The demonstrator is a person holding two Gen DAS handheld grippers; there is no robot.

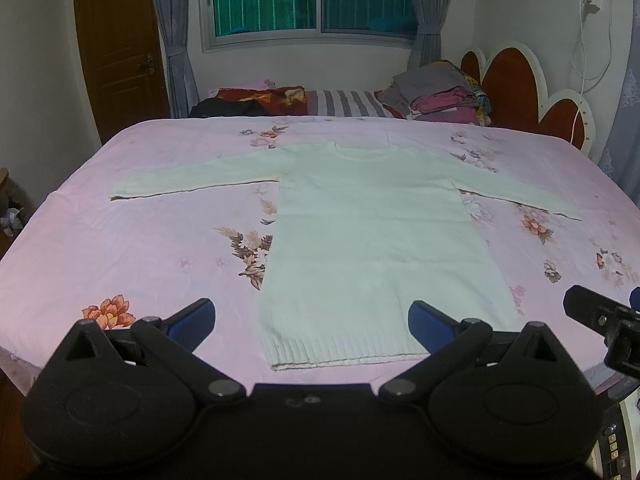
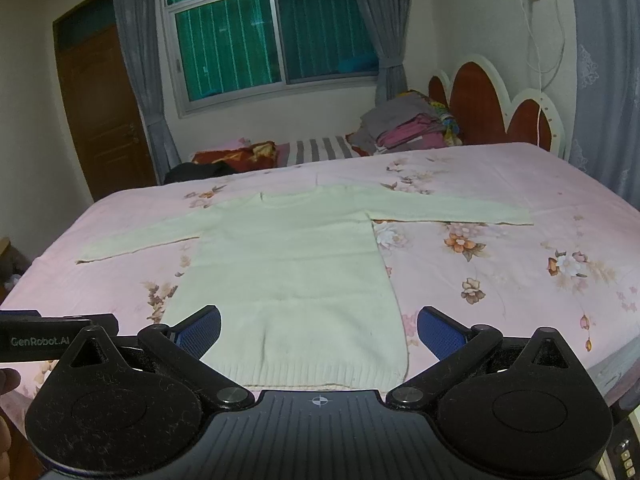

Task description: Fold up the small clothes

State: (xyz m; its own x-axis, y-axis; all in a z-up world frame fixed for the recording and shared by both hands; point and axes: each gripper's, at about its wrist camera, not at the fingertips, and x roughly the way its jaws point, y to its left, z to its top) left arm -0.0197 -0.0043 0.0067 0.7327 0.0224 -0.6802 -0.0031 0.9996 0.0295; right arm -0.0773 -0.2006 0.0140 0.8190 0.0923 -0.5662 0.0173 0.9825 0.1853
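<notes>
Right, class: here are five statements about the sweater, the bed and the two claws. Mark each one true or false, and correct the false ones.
1. The sweater lies flat with both sleeves spread out. True.
2. The left claw is shut on the hem. False: it is open and holds nothing.
3. The right claw is open. True.
4. The sweater is already folded in half. False: it is fully unfolded.
5. The bed has a plain blue sheet. False: the sheet is pink with flowers.
</notes>
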